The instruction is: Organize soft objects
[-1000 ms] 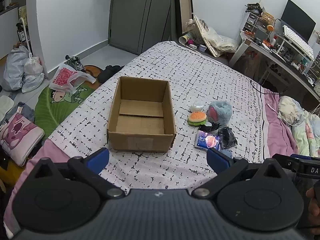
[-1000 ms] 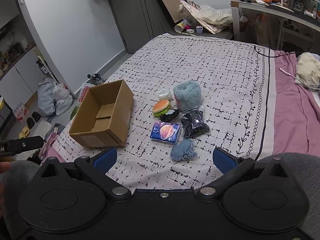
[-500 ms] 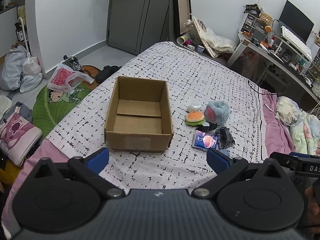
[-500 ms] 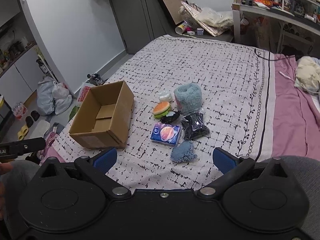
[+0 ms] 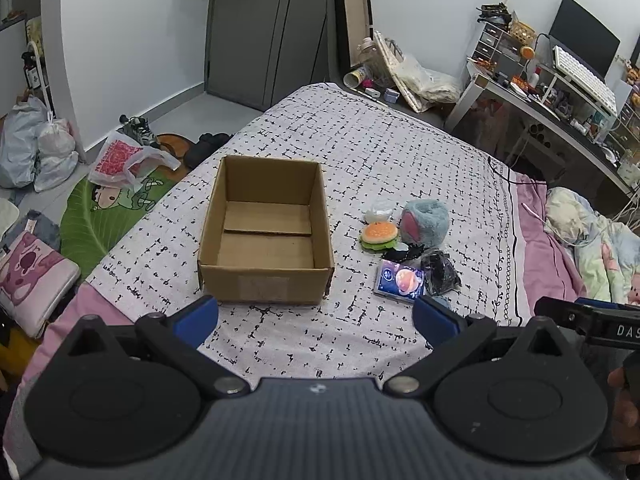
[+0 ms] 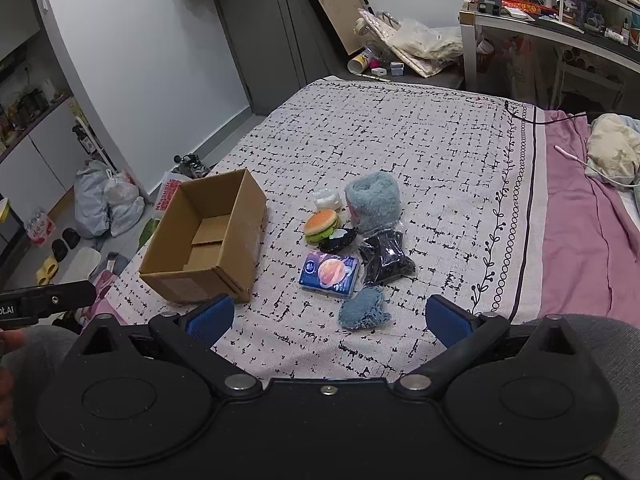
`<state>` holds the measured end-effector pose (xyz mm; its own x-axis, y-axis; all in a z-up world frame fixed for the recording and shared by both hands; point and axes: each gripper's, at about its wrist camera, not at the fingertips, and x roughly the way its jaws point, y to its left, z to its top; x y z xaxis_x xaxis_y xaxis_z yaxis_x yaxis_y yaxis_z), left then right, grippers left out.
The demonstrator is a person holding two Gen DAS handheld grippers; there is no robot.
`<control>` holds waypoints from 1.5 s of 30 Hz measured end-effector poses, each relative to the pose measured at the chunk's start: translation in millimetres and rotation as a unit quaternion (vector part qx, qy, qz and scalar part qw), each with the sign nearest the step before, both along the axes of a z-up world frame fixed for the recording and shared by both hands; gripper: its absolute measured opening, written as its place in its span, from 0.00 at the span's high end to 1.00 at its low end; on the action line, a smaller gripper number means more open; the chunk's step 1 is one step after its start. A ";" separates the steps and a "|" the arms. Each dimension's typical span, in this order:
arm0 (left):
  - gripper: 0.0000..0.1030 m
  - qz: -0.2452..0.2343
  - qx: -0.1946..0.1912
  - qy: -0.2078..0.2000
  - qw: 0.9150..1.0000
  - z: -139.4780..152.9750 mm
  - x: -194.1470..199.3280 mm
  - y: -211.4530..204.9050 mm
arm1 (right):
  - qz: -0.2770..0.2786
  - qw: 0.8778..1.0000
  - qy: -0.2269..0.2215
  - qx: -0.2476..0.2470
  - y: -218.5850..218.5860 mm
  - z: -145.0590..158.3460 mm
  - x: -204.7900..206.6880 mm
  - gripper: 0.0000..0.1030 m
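Note:
An open, empty cardboard box (image 5: 266, 236) (image 6: 204, 240) sits on the patterned bedspread. To its right lies a cluster of soft items: a burger plush (image 5: 378, 234) (image 6: 321, 221), a blue fluffy plush (image 5: 426, 222) (image 6: 374, 200), a white item (image 6: 327, 199), a blue tissue pack (image 5: 400, 282) (image 6: 330, 273), a black bagged item (image 6: 384, 260) and a small blue cloth (image 6: 363, 309). My left gripper (image 5: 314, 316) is open and empty, in front of the box. My right gripper (image 6: 328, 318) is open and empty, just short of the blue cloth.
The bed (image 6: 420, 140) has a pink sheet (image 6: 580, 220) and bedding at the right. Bags, a green mat (image 5: 100, 216) and shoes lie on the floor at the left. A cluttered desk (image 5: 560, 108) stands at the back right.
Both views have pulled back slightly, so the box and soft items sit a bit farther off. Both grippers stay open and empty.

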<state>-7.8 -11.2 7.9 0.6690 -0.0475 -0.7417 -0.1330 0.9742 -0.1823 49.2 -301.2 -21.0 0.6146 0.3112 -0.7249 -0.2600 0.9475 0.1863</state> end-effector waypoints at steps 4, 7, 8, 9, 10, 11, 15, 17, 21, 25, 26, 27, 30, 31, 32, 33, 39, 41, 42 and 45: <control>0.00 -0.002 0.002 0.000 1.000 1.3 -0.2 -3.6 | -0.001 1.000 0.000 0.001 -0.8 0.1 -0.1 0.00; 0.00 -0.002 0.004 0.000 1.000 2.0 -0.3 -5.3 | -0.002 1.000 0.001 0.003 -2.4 0.2 -0.2 0.00; 0.00 -0.002 0.004 0.000 1.000 1.9 -0.3 -5.5 | -0.003 1.000 0.001 0.003 -3.1 0.2 -0.5 0.00; 0.00 -0.002 0.004 0.000 1.000 1.9 -0.3 -5.8 | -0.003 1.000 0.000 0.003 -3.3 0.4 -0.6 0.00; 0.00 -0.002 0.004 0.000 1.000 1.9 -0.4 -5.7 | -0.002 1.000 0.000 0.003 -3.6 0.2 -0.6 0.00; 0.00 -0.002 0.005 0.000 1.000 1.8 -0.4 -6.0 | -0.002 1.000 0.000 0.003 -4.5 0.6 -0.7 0.00; 0.00 -0.004 0.005 0.000 1.000 1.6 -1.0 -7.6 | -0.002 1.000 0.000 0.003 -5.2 0.7 -0.6 0.00; 0.00 -0.004 0.005 0.000 1.000 1.4 -1.0 -7.7 | -0.002 1.000 0.000 0.003 -5.3 0.6 -0.6 0.00; 0.00 -0.005 0.004 0.003 1.000 -0.1 0.5 -9.6 | -0.001 1.000 0.004 0.004 -6.5 -2.2 1.0 0.00; 0.00 -0.012 -0.006 0.004 1.000 -1.0 3.1 -12.3 | 0.000 1.000 0.010 0.004 -6.6 -6.5 4.2 0.00; 0.00 -0.014 -0.005 0.005 1.000 -1.8 4.1 -13.6 | 0.000 1.000 0.011 0.004 -6.3 -7.0 5.4 0.00; 0.00 -0.016 -0.004 0.006 1.000 -2.6 5.5 -15.2 | 0.001 1.000 0.011 0.005 -6.3 -7.5 6.3 0.00; 0.00 -0.019 -0.005 0.012 1.000 -6.9 9.9 -17.8 | 0.002 1.000 0.010 0.005 -7.1 -9.7 9.2 0.00; 0.00 -0.020 -0.006 0.013 1.000 -8.3 11.4 -18.7 | 0.001 1.000 0.011 0.005 -7.3 -10.2 10.5 0.00; 0.00 -0.020 -0.008 0.014 1.000 -9.8 12.9 -19.6 | 0.000 1.000 0.013 0.007 -8.1 -11.0 12.6 0.00; 0.00 -0.021 -0.010 0.015 1.000 -11.4 14.4 -20.3 | -0.002 1.000 0.017 0.010 -9.3 -12.2 14.5 0.00; 0.00 -0.033 -0.028 0.025 0.999 -21.1 29.3 -29.4 | -0.015 0.999 0.029 0.016 -14.9 -21.2 26.7 0.00; 0.00 -0.034 -0.031 0.026 0.999 -24.5 35.2 -33.7 | -0.020 0.999 0.033 0.018 -16.5 -24.6 30.8 0.00; 0.01 -0.036 -0.033 0.026 0.998 -26.2 37.7 -35.4 | -0.023 0.999 0.036 0.019 -17.1 -26.5 33.4 0.00; 0.02 -0.040 -0.042 0.027 0.998 -31.1 45.4 -40.8 | -0.029 0.998 0.044 0.025 -18.5 -32.7 39.0 0.00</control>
